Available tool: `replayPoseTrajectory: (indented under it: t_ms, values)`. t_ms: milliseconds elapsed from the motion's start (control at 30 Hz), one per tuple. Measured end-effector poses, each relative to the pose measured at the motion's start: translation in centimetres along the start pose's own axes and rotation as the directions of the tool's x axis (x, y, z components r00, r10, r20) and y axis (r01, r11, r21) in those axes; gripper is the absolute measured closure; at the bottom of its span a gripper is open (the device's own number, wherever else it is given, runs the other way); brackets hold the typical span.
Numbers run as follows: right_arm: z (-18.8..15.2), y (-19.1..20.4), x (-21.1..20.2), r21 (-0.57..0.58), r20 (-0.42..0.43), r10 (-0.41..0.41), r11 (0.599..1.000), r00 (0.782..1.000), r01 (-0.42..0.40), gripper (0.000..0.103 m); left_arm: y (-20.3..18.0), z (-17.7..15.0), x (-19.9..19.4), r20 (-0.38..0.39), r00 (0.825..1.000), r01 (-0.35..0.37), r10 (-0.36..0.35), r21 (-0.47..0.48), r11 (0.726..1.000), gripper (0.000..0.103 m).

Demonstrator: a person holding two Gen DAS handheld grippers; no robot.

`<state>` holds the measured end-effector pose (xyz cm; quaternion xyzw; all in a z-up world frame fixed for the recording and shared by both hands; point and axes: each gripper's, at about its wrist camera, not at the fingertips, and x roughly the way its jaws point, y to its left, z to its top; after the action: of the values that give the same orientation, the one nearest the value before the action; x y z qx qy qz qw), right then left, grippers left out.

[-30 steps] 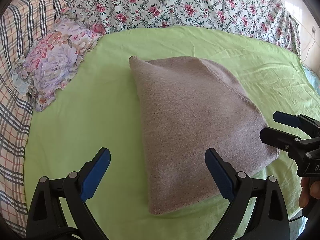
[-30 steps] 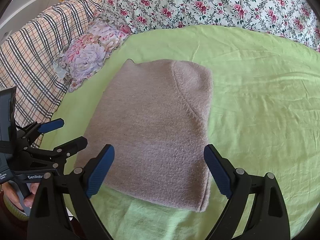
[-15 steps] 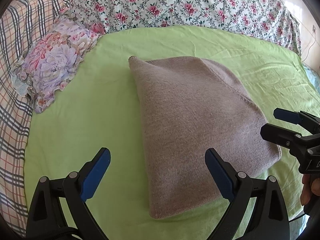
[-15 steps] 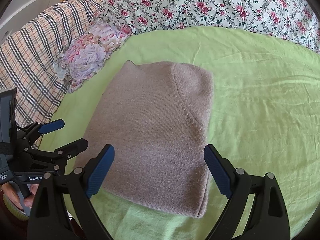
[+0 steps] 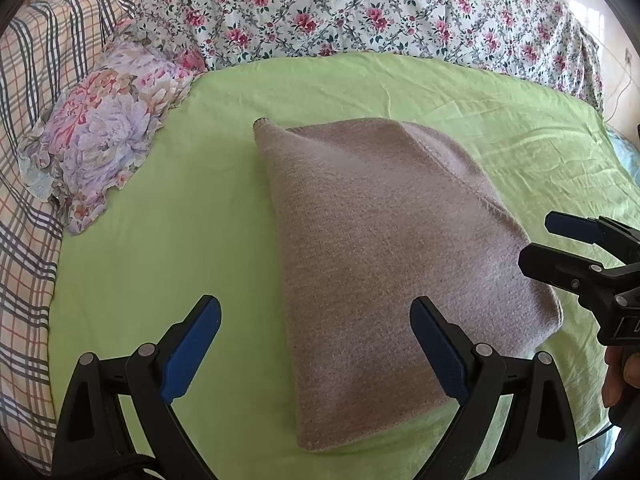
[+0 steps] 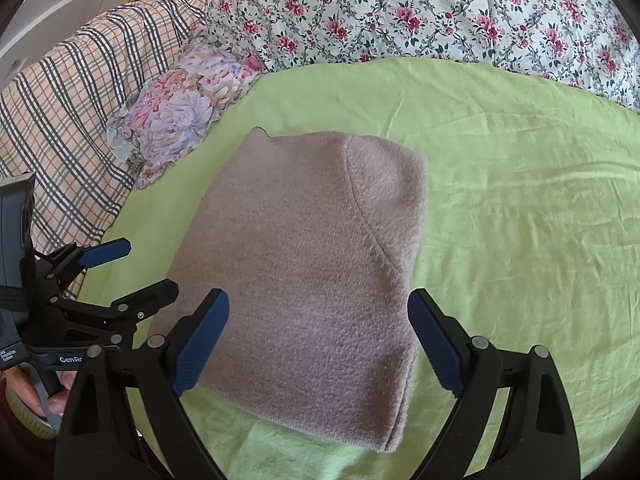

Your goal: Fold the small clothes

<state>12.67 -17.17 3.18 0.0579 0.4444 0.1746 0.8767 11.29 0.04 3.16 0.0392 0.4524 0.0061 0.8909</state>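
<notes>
A folded taupe knit garment [image 5: 384,256] lies flat on the light green sheet [image 5: 168,248]; it also shows in the right wrist view [image 6: 312,256]. My left gripper [image 5: 316,344] is open and empty, hovering over the garment's near left edge. It shows at the left of the right wrist view [image 6: 132,272]. My right gripper [image 6: 318,340] is open and empty above the garment's near edge. It shows at the right of the left wrist view [image 5: 540,240], beside the garment's right corner.
A floral pillow [image 5: 104,128] lies at the left of the sheet. A rose-print quilt [image 5: 360,8] is bunched along the back. A plaid blanket [image 5: 24,160] covers the far left. The sheet [image 6: 520,200] stretches wide to the right of the garment.
Both grippers have drifted slightly nearer the garment, staying open. The garment has not moved.
</notes>
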Motion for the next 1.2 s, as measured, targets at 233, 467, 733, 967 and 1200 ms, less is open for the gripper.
replayPoseTrajectory:
  t_ms: [233,467,733,967,1200]
  values:
    - [0.2,-0.5,0.5,0.006,-0.004,0.003,1.000,1.000,-0.003,0.012,-0.1,0.4,0.5,-0.018,0.999,0.026,-0.026,-0.016,1.000,0.007]
    - [0.6,-0.7,0.5,0.004,-0.005,0.000,1.000,1.000,0.000,0.012,0.1,1.0,0.9,-0.017,1.000,0.019,-0.020,-0.025,1.000,0.007]
    - [0.6,-1.2,0.5,0.008,-0.002,-0.003,1.000,1.000,0.003,0.012,0.2,1.4,0.9,-0.009,1.000,-0.010,0.010,-0.025,1.000,0.007]
    - [0.7,-1.4,0.7,0.006,-0.006,-0.005,1.000,1.000,0.005,0.012,0.5,1.2,0.7,-0.010,1.000,-0.021,0.021,-0.040,0.999,0.007]
    - [0.7,-1.1,1.4,0.006,-0.009,0.002,1.000,1.000,-0.002,0.012,-0.2,0.9,0.5,-0.001,1.000,-0.023,0.023,-0.027,0.999,0.007]
